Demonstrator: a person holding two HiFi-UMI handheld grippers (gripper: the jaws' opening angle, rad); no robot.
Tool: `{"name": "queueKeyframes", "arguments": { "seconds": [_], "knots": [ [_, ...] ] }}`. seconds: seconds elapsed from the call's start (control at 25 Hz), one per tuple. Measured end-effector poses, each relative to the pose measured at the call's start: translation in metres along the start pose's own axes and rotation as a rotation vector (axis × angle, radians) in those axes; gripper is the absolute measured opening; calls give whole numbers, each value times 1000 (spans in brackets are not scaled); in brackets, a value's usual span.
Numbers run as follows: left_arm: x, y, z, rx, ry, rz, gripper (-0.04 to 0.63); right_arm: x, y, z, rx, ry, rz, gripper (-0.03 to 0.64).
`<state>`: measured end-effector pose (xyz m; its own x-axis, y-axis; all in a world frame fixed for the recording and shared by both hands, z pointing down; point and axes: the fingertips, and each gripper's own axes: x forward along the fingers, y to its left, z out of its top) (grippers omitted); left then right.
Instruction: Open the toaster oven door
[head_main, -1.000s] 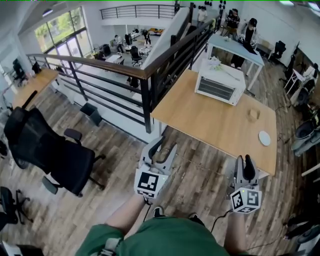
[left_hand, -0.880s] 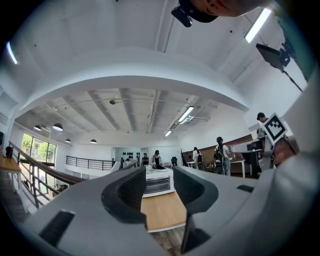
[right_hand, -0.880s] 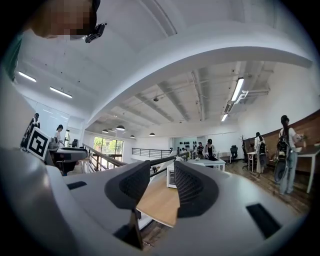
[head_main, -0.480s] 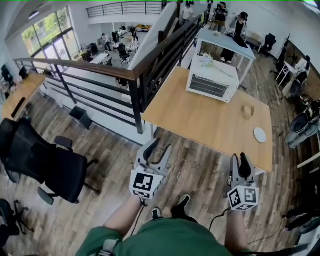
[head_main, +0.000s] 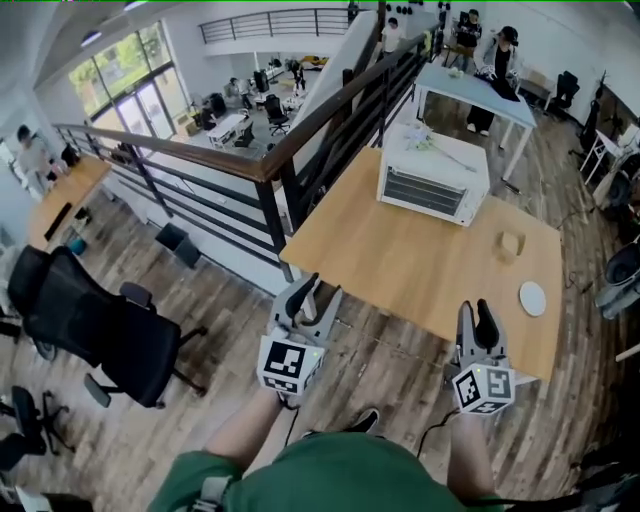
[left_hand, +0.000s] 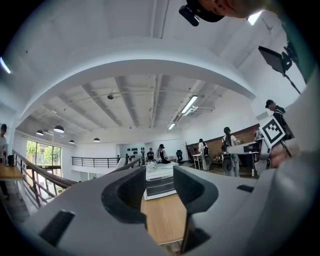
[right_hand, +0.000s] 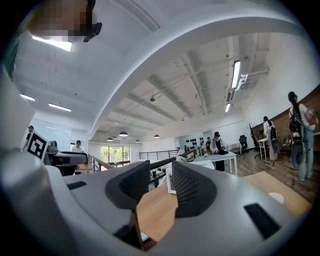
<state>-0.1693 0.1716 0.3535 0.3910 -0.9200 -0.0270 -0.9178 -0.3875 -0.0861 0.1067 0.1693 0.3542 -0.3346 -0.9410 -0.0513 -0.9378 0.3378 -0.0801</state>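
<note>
Two bare forearms reach forward from a green shirt (head_main: 330, 480), each hand carrying a grey plastic gripper held level and aimed at a pale wooden table (head_main: 400, 262).

The left gripper (head_main: 313, 293) hovers over the plank floor (head_main: 390, 370) just off the table's near-left corner. Its curved, dark-padded jaws stand well apart with nothing between them.

The right gripper (head_main: 476, 318) sits at the table's near edge, toward the near-right corner. Its ribbed jaws have just been opening and now show a narrower gap that is also empty. A black-and-white marker cube caps the back of each tool, facing the head view.

The toaster oven (head_main: 432, 178), a boxy white metal unit, stands at the table's far edge, well apart from both grippers. Its door (head_main: 424, 192) is closed, with dark horizontal slats showing across the front.

Near the table's right edge are a small tan cup-shaped object (head_main: 511, 244) and a flat white disc (head_main: 533, 298), set apart from each other.

A dark metal railing (head_main: 215, 160) with a wooden top rail runs along the table's left edge. A black mesh office chair (head_main: 100, 325) stands on the floor far to the left.
</note>
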Motion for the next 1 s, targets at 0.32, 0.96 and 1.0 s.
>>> {"name": "queueKeyframes", "arguments": {
  "seconds": [0.32, 0.96, 1.0],
  "knots": [
    [63, -22, 6, 33, 30, 42, 175, 44, -67, -4, 89, -6, 34, 150],
    [209, 41, -52, -18, 54, 6, 175, 158, -136, -45, 139, 56, -67, 143],
    [223, 47, -53, -25, 51, -10, 176, 167, -141, -44, 136, 58, -85, 143]
  ]
}}
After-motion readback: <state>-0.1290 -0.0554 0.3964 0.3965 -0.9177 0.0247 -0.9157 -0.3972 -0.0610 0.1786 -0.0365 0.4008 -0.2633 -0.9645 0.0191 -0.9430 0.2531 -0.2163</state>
